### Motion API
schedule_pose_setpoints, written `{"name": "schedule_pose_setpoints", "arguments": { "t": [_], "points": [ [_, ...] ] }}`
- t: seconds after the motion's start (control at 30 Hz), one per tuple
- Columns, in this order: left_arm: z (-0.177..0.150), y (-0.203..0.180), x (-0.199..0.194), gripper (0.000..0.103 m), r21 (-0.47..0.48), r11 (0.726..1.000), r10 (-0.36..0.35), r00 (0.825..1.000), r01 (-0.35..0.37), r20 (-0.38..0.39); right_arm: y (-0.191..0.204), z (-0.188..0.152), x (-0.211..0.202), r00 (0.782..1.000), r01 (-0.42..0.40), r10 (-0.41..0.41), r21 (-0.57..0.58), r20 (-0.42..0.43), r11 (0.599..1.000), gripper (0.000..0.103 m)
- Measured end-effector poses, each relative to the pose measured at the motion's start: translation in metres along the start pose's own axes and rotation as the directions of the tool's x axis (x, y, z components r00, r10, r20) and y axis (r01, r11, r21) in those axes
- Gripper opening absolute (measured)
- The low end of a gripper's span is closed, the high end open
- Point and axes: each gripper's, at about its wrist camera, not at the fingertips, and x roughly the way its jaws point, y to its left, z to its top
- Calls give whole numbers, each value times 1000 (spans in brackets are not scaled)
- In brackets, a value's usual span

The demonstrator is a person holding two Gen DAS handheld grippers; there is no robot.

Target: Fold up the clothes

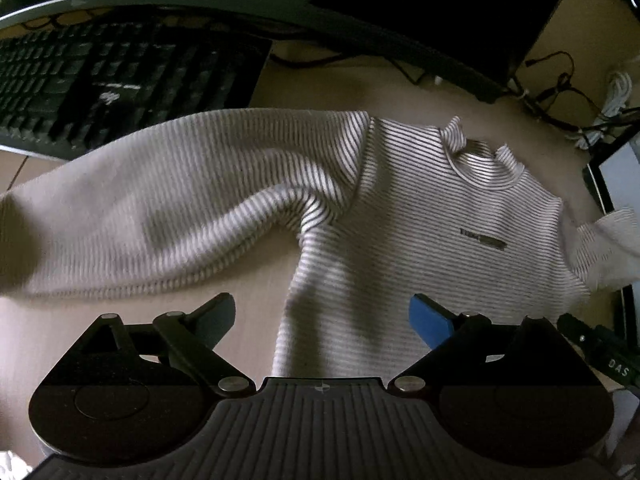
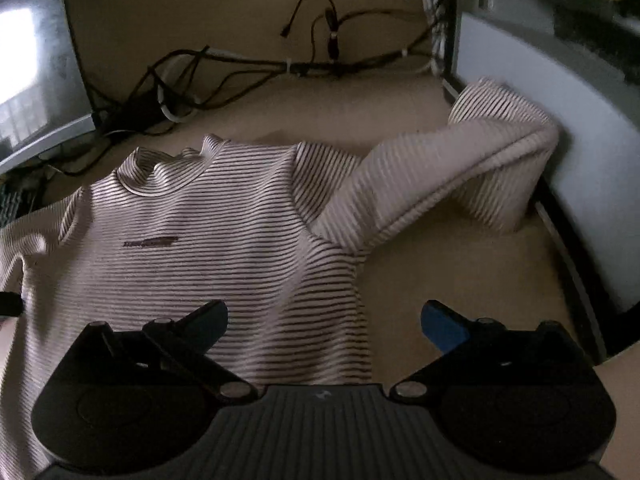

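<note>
Each gripper, the left gripper [image 1: 322, 318] and the right gripper [image 2: 324, 322], is built of black linkage arms, silver rivets, blue pads and a ribbed grey housing.

A pale wooden bench [image 1: 256, 320] sits in dim light. A black keyboard [image 1: 112, 80] lies at its far left corner, beneath a monitor [image 2: 36, 68]. Tangled dark cables [image 2: 248, 68] run along the far edge beside a grey panel [image 2: 560, 152].

sweater hem [image 1: 320, 352]: hidden behind the gripper body
left sleeve cuff [image 1: 16, 240]: dark, blurred
chest print [image 2: 150, 242]: unreadable
</note>
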Motion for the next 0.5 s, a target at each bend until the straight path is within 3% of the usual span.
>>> {"name": "schedule_pose_setpoints", "arguments": {
  "t": [0.2, 0.23, 0.27, 0.3, 0.5],
  "points": [
    [12, -8, 16, 95, 51, 999, 12, 1000, -13, 6, 13, 3, 17, 999, -49, 49, -29, -19, 998, 103],
    [14, -9, 19, 92, 59, 998, 24, 1000, -24, 9, 16, 4, 18, 999, -52, 52, -44, -15, 998, 103],
    [15, -10, 22, 77, 66, 997, 37, 999, -37, 10, 19, 5, 20, 998, -56, 56, -59, -12, 997, 103],
    [17, -11, 24, 71, 78, 996, 50, 999, -50, 15, 22, 5, 20, 998, -65, 64, -69, -12, 995, 103],
    [44, -14, 37, 60, 113, 989, 91, 995, -95, 36, 34, 2, 32, 997, -76, 76, -92, -3, 993, 103]
  ]
}}
